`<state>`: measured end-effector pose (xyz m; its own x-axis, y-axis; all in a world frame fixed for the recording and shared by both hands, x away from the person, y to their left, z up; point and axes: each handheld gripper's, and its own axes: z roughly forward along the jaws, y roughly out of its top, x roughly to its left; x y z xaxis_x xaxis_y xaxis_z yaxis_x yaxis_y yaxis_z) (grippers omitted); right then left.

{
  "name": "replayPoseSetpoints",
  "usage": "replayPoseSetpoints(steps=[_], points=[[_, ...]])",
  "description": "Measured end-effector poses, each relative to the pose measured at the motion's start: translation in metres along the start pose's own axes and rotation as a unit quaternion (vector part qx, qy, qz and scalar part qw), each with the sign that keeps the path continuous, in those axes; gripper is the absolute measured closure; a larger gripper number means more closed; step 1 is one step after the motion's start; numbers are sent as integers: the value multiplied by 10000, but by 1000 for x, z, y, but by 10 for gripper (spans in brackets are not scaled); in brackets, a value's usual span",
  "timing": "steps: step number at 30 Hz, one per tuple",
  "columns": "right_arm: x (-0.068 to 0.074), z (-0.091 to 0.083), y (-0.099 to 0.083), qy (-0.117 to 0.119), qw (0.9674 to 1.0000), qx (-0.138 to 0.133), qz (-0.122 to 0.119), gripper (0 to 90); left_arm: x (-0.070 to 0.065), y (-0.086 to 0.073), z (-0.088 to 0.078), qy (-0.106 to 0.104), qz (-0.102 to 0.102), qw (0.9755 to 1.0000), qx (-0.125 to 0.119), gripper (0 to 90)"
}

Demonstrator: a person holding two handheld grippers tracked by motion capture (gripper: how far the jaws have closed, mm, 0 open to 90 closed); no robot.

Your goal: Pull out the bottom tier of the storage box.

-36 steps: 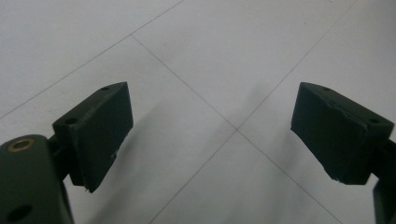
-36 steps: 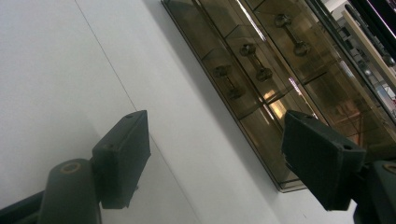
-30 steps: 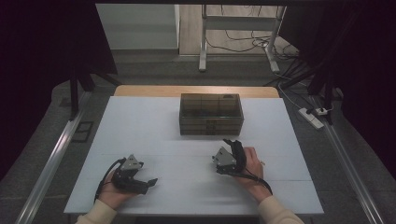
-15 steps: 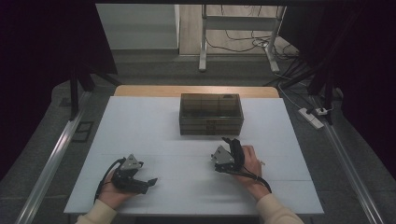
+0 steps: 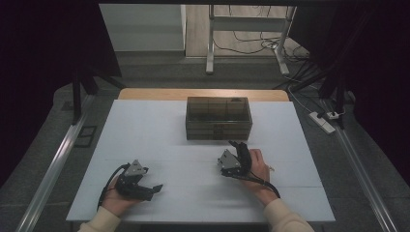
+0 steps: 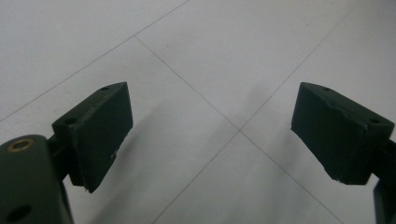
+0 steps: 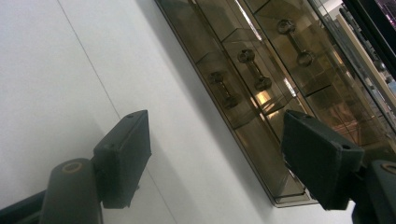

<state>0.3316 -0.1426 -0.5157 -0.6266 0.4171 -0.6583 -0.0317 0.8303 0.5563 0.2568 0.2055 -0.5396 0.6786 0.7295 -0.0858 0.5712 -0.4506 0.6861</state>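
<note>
Both grippers are seen released, nothing being held between the jaws of either: the left gripper [image 5: 155, 187] is rested near the table's [image 5: 145, 125] near left corner, its jaws spread wide over bare white surface in the left gripper view, and the right gripper [image 5: 238, 144] is held just in front of the box [image 5: 218, 117], right of the near edge's middle, its jaws parted and aimed toward the box front. Much of each gripper is covered by the hand around it in the high view, and the tips of the right one are hard to separate from the dark box shadow. One tinted see-through box is counted, with three small dumbbell-shaped handles [image 7: 254, 70] made out on its front in the right gripper view; its contents cannot be told through the brown walls, and its far end is cut off there. The box is set at the middle of the table toward the far edge, its long axis run parallel to that edge, its handled front turned toward the near edge.
</note>
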Motion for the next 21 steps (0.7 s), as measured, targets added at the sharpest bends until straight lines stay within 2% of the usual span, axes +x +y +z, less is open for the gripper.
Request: replayPoseSetpoints(steps=[21], points=[[-2, 8, 3, -40, 9999, -28, -105, 293, 1, 0, -1, 17, -9, 10000, 4, 122]])
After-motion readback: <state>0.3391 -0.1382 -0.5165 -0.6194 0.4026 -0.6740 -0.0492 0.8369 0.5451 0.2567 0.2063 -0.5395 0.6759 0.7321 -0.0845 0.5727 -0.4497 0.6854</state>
